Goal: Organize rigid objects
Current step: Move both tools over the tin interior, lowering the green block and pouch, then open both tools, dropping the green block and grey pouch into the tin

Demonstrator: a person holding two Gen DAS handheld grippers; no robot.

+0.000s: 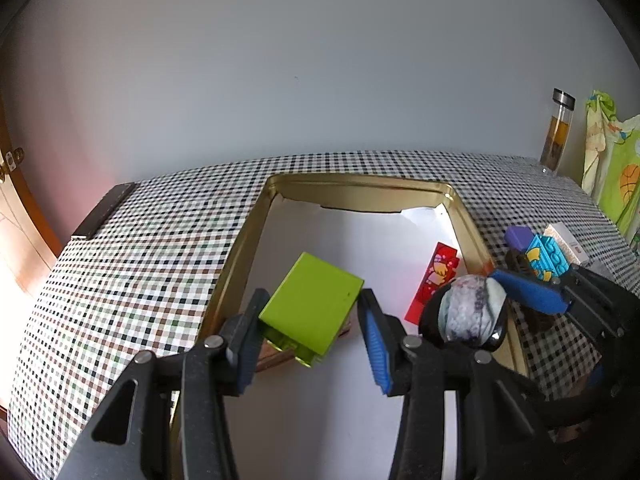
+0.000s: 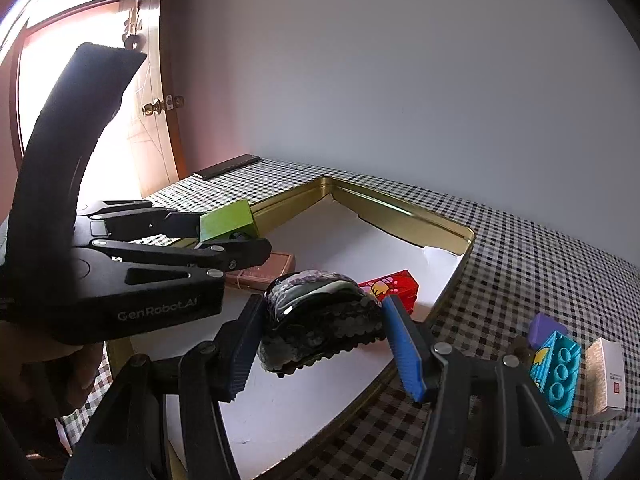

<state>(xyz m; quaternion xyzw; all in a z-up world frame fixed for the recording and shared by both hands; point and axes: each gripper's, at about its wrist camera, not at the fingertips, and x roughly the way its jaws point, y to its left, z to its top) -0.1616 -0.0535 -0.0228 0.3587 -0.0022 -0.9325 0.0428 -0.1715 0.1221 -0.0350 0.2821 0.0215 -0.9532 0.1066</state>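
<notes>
A lime-green block [image 1: 312, 304] hangs over the near end of a gold tin tray [image 1: 360, 179] lined with white paper, and my left gripper [image 1: 313, 300] is shut on it. From the right wrist view, the same left gripper [image 2: 232, 236] holds the green block [image 2: 228, 222] above the tray's [image 2: 400, 205] left rim. My right gripper [image 2: 322, 308] is shut on a dark round object [image 2: 320, 326] with a marbled top and scalloped edge, just above the liner. That dark round object [image 1: 472, 312] shows at the tray's right side. A red printed block [image 2: 394, 286] lies inside.
A flat brown piece [image 2: 262, 270] lies in the tray under the left gripper. On the checked cloth right of the tray sit a purple block [image 2: 546, 326], a cyan block [image 2: 558, 372] and a white box [image 2: 610, 376]. A glass bottle [image 1: 558, 132] stands far right.
</notes>
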